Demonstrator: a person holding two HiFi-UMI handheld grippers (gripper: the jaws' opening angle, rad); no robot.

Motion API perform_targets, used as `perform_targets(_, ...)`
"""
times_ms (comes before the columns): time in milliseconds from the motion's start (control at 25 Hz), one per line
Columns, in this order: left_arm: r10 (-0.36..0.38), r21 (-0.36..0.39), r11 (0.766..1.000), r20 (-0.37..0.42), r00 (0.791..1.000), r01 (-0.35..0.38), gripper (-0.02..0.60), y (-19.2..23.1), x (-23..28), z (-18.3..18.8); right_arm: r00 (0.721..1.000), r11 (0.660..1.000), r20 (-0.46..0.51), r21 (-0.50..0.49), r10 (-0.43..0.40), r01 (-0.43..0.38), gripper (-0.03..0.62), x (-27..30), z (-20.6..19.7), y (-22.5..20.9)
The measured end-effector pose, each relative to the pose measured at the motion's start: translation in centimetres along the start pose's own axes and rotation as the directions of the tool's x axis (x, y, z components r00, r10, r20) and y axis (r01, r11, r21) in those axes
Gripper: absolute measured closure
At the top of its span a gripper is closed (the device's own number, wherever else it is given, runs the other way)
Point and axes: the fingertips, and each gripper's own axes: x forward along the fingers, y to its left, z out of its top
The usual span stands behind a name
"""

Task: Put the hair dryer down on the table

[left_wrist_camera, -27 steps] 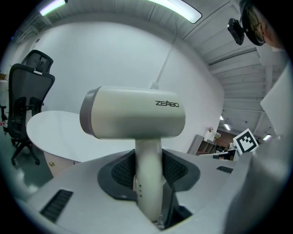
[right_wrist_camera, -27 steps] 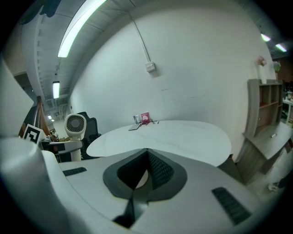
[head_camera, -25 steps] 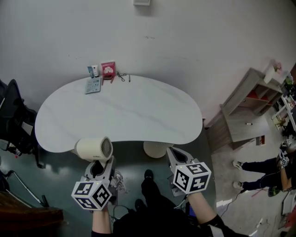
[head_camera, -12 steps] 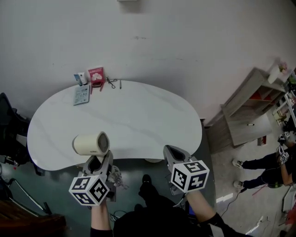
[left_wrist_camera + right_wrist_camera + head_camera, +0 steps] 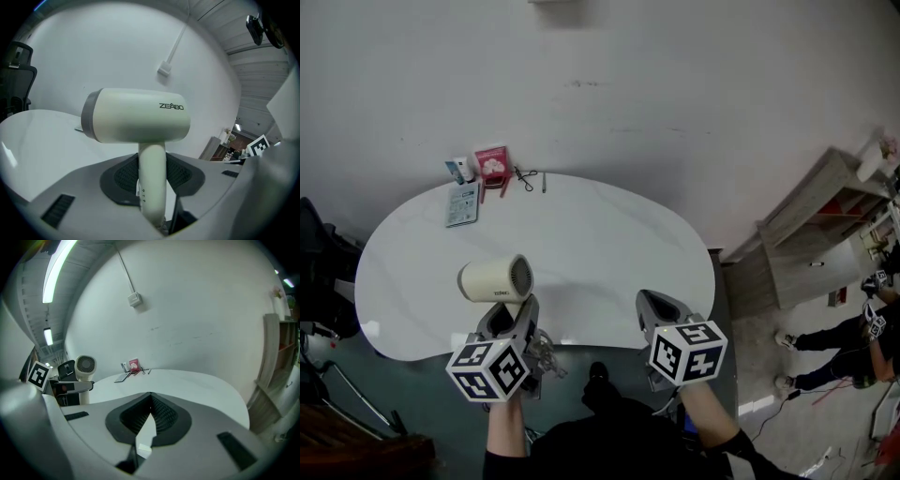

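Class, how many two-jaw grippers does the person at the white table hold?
2. The left gripper grips the cream hair dryer by its handle; the right gripper is shut and empty.

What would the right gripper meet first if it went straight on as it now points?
The right gripper would probably meet the bare table top; nothing else stands in that line, though depth is unclear.

White table (image 5: 609, 253) with booklet (image 5: 461, 204), red box (image 5: 492, 161)
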Motion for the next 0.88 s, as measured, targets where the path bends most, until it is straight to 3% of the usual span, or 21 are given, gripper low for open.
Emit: perform_targets(880,-0.068,-0.006,0.998,-0.119,0.991,0.068,0.419,-2.9,11.6,2.3,1.0,0.999,-0.022,0.029,-0.02,0.021,0.592,4.0,3.3,-4.2)
